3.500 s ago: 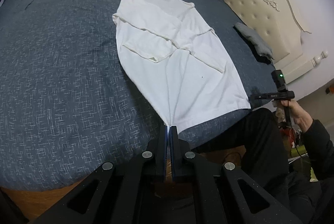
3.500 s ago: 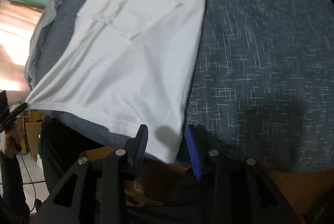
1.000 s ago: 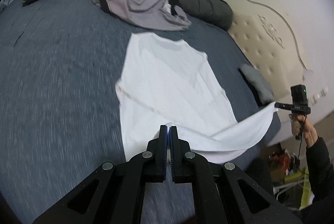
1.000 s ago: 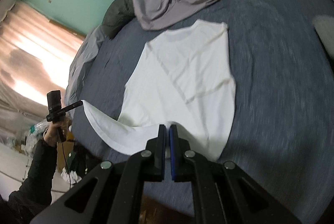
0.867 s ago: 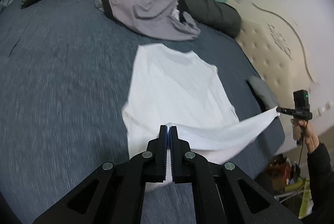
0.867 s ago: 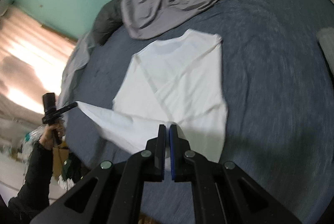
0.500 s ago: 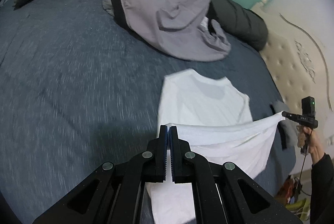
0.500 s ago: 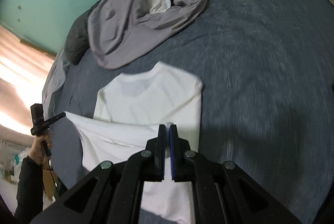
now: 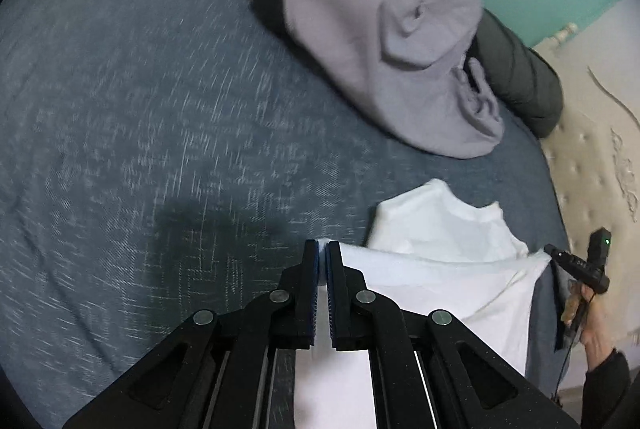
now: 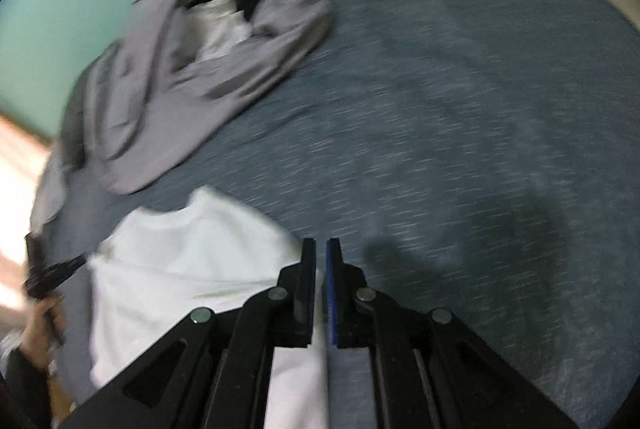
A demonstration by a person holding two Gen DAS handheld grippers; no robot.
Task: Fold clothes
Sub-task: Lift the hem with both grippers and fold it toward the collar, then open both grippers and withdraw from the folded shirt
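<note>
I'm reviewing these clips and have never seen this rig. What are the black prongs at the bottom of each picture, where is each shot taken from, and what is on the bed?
No robot here: a person holds a two-finger gripper in each hand, each carrying a fisheye camera that looks along its fingers. The black prongs are those fingers.

The left wrist view shows the left gripper; the right gripper appears at its far right, in the person's hand. The right wrist view shows the right gripper.

Both are shut on a hem corner of the white T-shirt, lifting the hem over toward the collar. It lies on the blue bedspread. Beyond it sits a crumpled grey garment against a dark bolster.
</note>
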